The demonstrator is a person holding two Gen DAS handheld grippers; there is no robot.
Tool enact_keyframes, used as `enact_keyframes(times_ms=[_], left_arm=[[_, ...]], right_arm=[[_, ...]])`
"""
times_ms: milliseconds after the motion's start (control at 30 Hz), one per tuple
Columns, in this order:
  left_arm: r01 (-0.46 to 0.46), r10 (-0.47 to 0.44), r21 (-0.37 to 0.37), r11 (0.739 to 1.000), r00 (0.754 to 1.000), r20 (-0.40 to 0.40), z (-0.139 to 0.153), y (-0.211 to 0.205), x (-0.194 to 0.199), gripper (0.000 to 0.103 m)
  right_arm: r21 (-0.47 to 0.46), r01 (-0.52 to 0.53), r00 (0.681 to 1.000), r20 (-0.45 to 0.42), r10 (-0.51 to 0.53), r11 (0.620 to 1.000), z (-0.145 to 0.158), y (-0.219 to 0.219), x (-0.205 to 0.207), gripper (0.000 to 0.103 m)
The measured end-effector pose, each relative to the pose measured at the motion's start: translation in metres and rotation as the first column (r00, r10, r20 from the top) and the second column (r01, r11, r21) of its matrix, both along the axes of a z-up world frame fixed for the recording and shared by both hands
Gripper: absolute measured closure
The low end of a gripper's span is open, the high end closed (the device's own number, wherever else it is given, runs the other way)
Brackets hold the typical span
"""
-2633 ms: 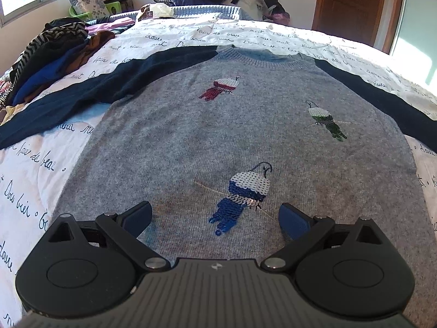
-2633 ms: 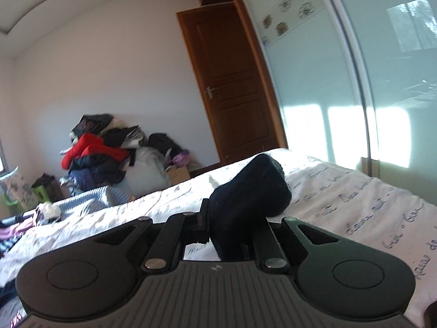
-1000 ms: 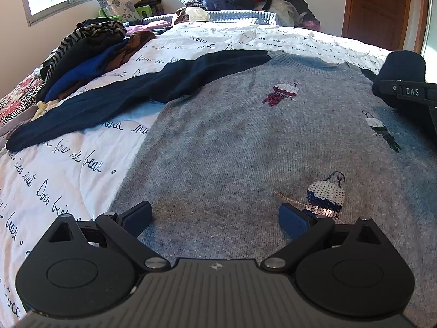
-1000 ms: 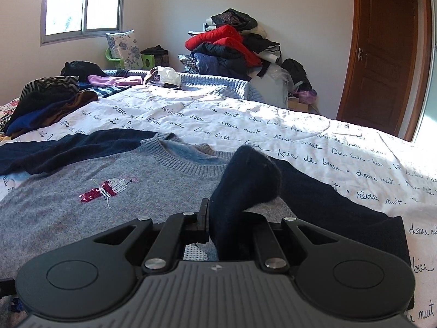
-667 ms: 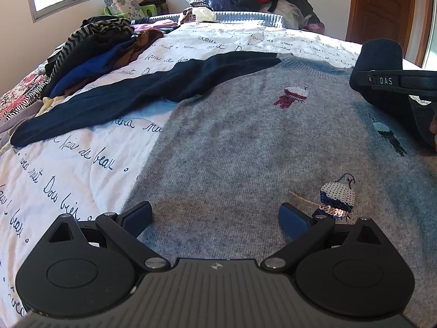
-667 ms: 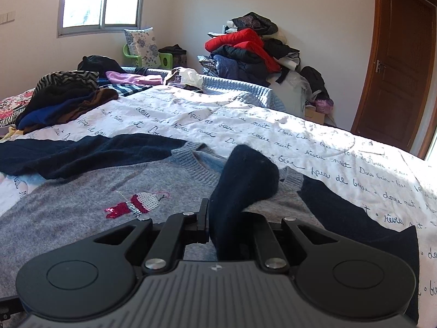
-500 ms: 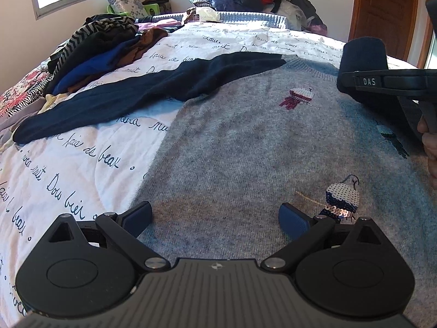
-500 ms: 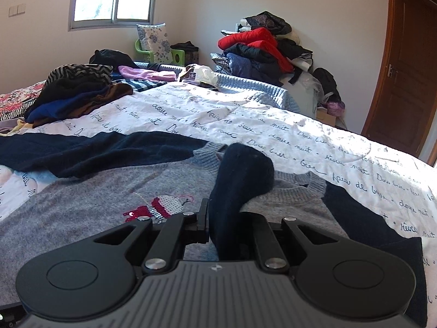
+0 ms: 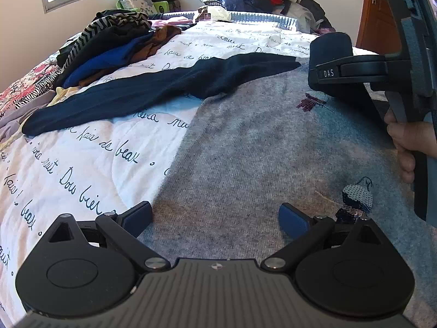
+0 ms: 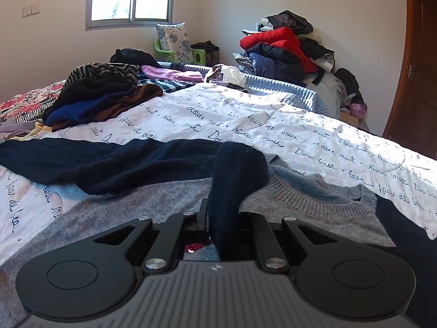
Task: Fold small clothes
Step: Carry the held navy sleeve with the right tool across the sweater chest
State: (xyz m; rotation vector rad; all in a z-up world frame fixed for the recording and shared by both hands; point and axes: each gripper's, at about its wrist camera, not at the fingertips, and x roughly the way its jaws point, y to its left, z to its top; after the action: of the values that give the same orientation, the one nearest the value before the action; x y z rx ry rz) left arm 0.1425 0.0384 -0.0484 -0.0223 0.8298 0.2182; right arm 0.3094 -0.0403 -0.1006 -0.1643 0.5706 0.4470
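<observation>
My right gripper (image 10: 222, 227) is clamped on the navy sleeve cuff (image 10: 237, 169), held above the grey sweater (image 9: 259, 150) lying flat on the script-printed bedspread (image 9: 82, 169). My left gripper (image 9: 215, 216) hovers over its near hem, fingers wide apart.

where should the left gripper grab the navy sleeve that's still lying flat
Grip the navy sleeve at its cuff end, coming from the left edge of the bed. It lies stretched flat away from the grey sweater body, and that free tip folds over most easily.
</observation>
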Motion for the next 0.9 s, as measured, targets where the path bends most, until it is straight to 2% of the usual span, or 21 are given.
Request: enact_keyframes(times_ms=[733,900], left_arm=[[-0.030,0.030,-0.019,0.999,1.000,-0.009,-0.001,0.015,-0.005,0.005],[-0.038,0.038,-0.017,0.999,0.999,-0.008,-0.001,0.019,-0.006,0.005]], right_arm=[[-0.037,-0.063,0.998,-0.014,0.062,0.997,-0.011,0.046,0.006,0.093],[-0.064,-0.096,0.994,-0.061,0.092,0.993,-0.022,0.055,0.008,0.090]])
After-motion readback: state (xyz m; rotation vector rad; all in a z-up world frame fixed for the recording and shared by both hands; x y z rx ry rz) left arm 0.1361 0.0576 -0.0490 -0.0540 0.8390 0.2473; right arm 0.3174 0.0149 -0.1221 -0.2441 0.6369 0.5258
